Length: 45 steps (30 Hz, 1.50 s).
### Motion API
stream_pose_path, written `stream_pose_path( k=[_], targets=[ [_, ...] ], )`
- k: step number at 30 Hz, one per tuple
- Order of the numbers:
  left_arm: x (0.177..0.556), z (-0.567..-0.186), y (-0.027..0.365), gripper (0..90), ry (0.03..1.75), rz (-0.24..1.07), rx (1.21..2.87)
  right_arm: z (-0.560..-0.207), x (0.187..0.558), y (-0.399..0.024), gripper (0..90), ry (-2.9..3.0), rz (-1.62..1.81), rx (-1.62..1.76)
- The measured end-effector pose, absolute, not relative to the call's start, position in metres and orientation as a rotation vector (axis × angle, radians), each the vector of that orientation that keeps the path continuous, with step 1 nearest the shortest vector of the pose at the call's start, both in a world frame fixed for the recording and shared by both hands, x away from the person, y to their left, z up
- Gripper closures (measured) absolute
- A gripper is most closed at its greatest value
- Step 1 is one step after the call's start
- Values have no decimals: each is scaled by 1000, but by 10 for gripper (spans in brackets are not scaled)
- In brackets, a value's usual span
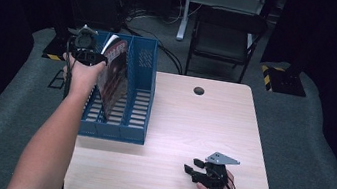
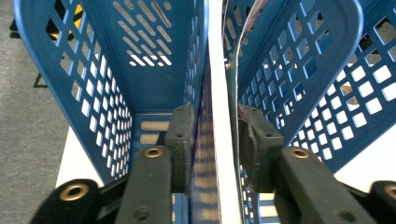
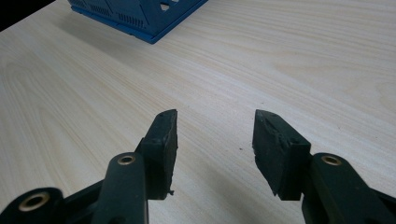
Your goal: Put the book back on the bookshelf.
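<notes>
A blue slotted file rack (image 1: 134, 114) stands on the left part of the light wooden table (image 1: 202, 125). A magazine with a red cover (image 1: 113, 73) leans upright in one of its slots. My left gripper (image 1: 101, 59) reaches over the rack's top from the left. In the left gripper view the magazine (image 2: 219, 70) runs between the two pads of that gripper (image 2: 215, 121), which stand just off its covers, so it is open. My right gripper (image 1: 192, 166) rests low near the table's front edge. Nothing lies between its jaws (image 3: 215, 126), which stand open.
The rack's wall (image 2: 140, 60) and dividers close in on both sides of the left gripper. A corner of the rack (image 3: 135, 14) lies far ahead of the right gripper. A cable hole (image 1: 199, 90) sits at the table's back edge. A dark chair (image 1: 225, 37) stands behind the table.
</notes>
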<state>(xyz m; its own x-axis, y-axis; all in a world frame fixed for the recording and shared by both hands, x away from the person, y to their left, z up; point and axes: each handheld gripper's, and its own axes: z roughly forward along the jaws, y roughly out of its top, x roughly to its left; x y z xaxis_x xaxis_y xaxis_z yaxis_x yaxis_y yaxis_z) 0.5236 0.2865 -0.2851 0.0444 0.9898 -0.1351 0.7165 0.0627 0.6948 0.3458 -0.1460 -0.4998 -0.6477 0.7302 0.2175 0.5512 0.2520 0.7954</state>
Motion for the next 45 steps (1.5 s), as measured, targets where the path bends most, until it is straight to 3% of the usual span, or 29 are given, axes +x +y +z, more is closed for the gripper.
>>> stream_pose_path(
  k=[4,16,27,45],
  targets=[
    [522,-285,287,545,1723,554,1702,-500,347,-147,503,2326,1346,1201],
    [519,-288,287,475,1708,522,1725,-502,347,-145,501,2332,1339,1202],
    [514,-284,290,471,1692,516,1715,-504,347,-143,496,2339,1335,1218],
    [493,-245,301,467,1611,515,1693,-507,349,-143,487,2344,1326,1233]
  ],
)
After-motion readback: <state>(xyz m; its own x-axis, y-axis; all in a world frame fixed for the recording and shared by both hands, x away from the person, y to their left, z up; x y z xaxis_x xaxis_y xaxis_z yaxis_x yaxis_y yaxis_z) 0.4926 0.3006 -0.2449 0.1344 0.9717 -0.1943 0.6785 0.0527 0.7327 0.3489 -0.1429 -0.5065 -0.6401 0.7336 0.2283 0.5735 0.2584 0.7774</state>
